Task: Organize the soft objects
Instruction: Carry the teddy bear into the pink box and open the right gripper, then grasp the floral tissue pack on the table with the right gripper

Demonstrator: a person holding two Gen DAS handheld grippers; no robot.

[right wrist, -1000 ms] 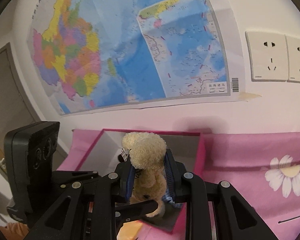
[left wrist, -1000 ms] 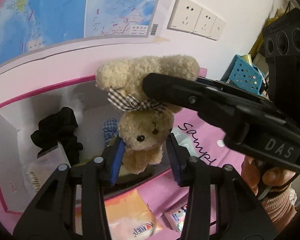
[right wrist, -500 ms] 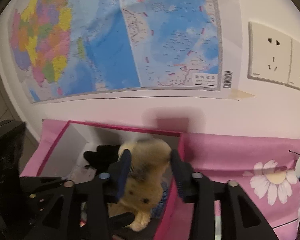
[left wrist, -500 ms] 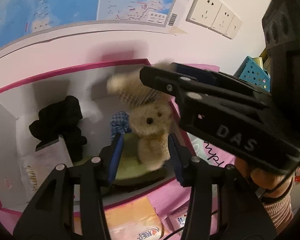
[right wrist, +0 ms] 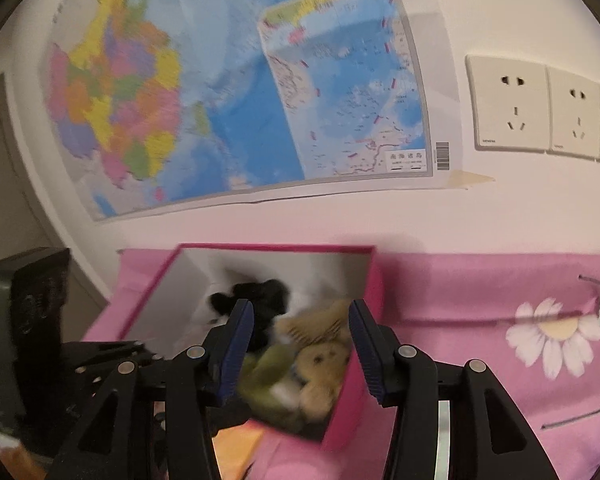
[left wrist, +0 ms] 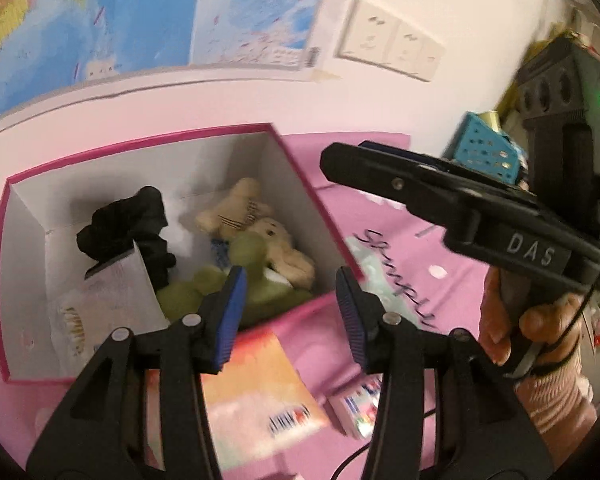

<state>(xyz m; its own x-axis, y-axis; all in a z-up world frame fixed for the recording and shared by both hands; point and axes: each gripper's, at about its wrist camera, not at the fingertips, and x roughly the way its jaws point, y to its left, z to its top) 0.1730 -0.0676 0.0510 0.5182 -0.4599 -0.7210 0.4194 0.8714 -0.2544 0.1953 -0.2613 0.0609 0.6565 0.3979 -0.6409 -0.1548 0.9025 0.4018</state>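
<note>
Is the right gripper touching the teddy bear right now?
Apart. In the left wrist view the bear lies inside the pink box, while the right gripper hangs open above the box's rim with nothing between its fingers.

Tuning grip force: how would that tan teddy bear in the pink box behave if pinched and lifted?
The teddy bear looks plush, so it would probably squash between pads and dangle limply. Likely light for its bulk. It lies on a green plush toy inside the box, so it may drag that along.

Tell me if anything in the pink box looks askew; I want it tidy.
The tan plush teddy bear lies tumbled on its side against the box's right wall, partly over a green plush toy. Nothing looks spilled or damaged.
</note>
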